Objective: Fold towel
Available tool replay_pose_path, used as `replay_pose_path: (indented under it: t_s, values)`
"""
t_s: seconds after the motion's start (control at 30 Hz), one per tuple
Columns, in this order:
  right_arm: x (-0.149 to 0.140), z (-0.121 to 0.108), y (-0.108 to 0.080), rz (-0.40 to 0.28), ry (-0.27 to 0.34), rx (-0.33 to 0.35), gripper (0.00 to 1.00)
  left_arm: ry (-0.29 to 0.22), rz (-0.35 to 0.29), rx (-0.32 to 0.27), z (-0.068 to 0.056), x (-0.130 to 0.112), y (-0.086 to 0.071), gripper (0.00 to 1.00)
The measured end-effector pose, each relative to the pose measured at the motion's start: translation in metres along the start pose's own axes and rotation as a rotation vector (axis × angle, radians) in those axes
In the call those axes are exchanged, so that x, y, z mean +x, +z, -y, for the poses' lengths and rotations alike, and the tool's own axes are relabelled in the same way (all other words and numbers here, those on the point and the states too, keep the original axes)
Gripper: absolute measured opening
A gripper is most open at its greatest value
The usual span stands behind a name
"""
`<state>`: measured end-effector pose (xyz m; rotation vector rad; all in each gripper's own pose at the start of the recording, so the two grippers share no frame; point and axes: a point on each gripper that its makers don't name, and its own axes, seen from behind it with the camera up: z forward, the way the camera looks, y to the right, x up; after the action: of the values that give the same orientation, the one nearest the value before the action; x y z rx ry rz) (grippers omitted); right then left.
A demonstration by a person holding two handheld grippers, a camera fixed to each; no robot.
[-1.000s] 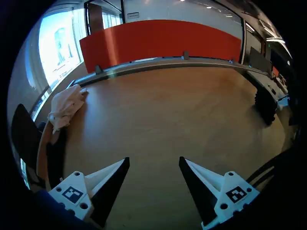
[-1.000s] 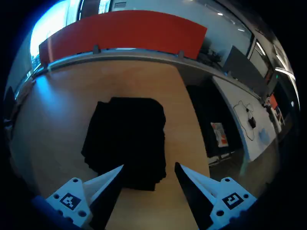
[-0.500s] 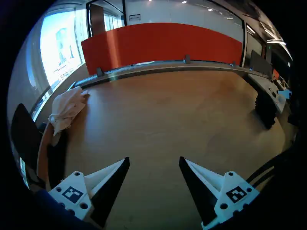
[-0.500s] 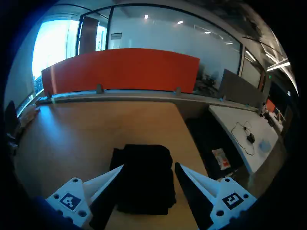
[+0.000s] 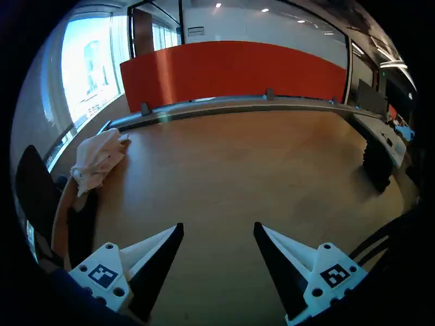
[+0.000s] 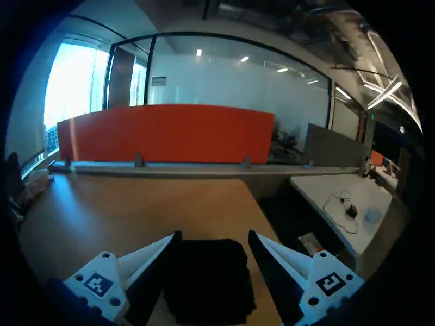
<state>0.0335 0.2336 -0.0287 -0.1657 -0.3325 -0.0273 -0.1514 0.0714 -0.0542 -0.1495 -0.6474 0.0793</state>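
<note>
Towel [image 6: 209, 277], black, folded into a compact stack, lying flat on the wooden surface [image 6: 136, 212] near its right-hand edge. Sits low in the right gripper view, partly framed by the fingers of the right claw [image 6: 213, 233].

A second ago, seen from almost straight above and filling the middle of that view. Half a second ago, already lower and smaller. Now pushed down to the bottom margin, with the orange panel [image 6: 163, 133] and the room beyond taking the upper part. Reads as the right claw lifted, tipped up and drawn back from the stack.

Right claw spread wide, nothing between its fingers, no visible contact with the cloth. Left claw [image 5: 217, 225] likewise wide open and empty, hovering over bare surface [image 5: 244, 163]. In the left gripper view, only a slight upward tip over the same second, otherwise little difference.

At the right edge of that view, a dark ribbed stack [image 5: 377, 160]. Probably the same towel seen side-on, though too small to be sure. Far off at the left end, a pale cloth [image 5: 98, 157], crumpled and unfolded.

As a judgement, looks finished: squared off, let go, left lying. Going by the right claw's retreat, a fold closed out rather than interrupted. Next candidate, if any: the pale cloth, well apart from both claws and calling for a long reach across the surface.
</note>
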Motion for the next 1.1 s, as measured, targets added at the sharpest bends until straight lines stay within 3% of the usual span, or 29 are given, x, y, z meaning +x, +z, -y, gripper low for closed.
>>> replay_pose_path:
  t_s: [0.17, 0.27, 0.57, 0.87, 1.1]
  values:
    - [0.041, 0.005, -0.009, -0.139, 0.004, -0.029, 0.95, 0.001, -0.049, 0.003, 0.002, 0.017, 0.0, 0.96]
    - [0.053, 0.01, -0.011, -0.176, -0.013, -0.03, 0.95, -0.003, -0.087, 0.001, 0.003, 0.03, 0.0, 0.96]
    - [0.063, 0.022, -0.013, -0.187, -0.027, -0.016, 0.95, -0.051, -0.236, 0.031, 0.015, 0.074, -0.006, 0.96]
    - [0.072, 0.032, -0.017, -0.2, -0.032, -0.005, 0.95, -0.098, -0.453, 0.089, 0.042, 0.135, -0.033, 0.96]
    - [0.082, 0.044, -0.02, -0.219, -0.033, -0.002, 0.95, -0.097, -0.504, 0.095, 0.051, 0.151, -0.04, 0.96]
